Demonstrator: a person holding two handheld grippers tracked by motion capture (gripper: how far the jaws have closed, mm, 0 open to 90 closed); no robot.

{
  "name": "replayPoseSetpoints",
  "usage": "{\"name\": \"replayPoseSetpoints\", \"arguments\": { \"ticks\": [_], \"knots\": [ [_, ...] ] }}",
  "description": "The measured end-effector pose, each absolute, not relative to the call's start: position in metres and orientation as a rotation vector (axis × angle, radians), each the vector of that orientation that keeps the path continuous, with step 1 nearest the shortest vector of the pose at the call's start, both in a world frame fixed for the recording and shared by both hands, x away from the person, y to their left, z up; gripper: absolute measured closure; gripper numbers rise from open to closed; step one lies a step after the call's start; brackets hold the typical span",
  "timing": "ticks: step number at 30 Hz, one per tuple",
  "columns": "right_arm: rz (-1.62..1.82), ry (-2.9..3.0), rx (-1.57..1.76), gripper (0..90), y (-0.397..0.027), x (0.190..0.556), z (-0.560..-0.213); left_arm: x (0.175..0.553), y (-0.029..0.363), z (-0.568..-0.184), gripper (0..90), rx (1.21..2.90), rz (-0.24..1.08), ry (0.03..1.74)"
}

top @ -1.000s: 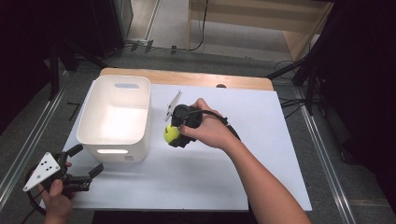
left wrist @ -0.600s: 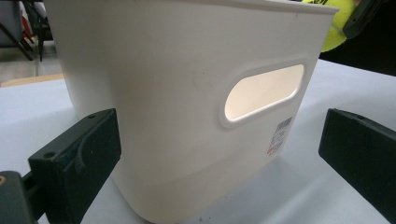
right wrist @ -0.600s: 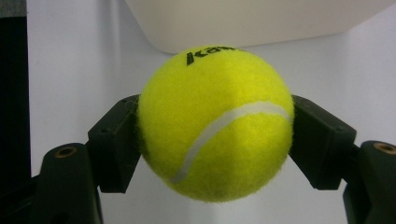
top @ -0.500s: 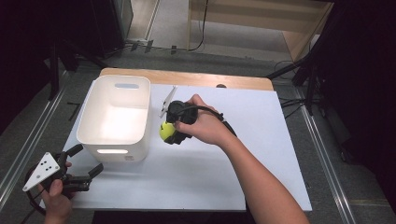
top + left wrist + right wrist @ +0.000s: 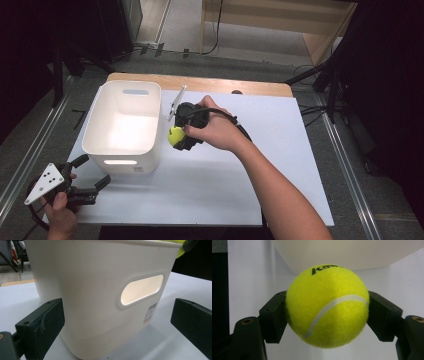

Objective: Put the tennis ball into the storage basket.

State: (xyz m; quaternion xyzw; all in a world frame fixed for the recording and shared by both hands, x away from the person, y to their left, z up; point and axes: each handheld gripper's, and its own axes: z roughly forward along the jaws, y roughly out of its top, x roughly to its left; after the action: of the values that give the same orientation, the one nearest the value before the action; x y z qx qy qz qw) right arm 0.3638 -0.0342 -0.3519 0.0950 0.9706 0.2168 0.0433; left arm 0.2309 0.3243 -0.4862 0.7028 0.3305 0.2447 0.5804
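Tennis ball (image 5: 327, 306) clamped in right tongs (image 5: 176, 137), beside white bin (image 5: 100, 145), left tongs (image 5: 90, 185) gaping.

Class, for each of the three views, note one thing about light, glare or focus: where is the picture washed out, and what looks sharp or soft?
High view: the white bin glares inside, its floor washed out; surroundings are dark. Left gripper view: light glows through the bin's handle slot; the near jaws look soft. Right gripper view: the tennis ball is sharp, felt visible, and the white table behind is overexposed.

The table (image 5: 210, 190) was overlooked from above; the white bin (image 5: 100, 290), close before each gripper view's jaws, was shared.
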Motion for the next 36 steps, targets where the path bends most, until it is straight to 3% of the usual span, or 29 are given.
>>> {"name": "replayPoseSetpoints", "arguments": {
  "ticks": [36],
  "knots": [
    [0.668,2.956,0.231,24.0,-0.007,0.369,-0.328,0.231,0.324,-0.486,0.0,1.636,0.571,0.773]
  ]
}}
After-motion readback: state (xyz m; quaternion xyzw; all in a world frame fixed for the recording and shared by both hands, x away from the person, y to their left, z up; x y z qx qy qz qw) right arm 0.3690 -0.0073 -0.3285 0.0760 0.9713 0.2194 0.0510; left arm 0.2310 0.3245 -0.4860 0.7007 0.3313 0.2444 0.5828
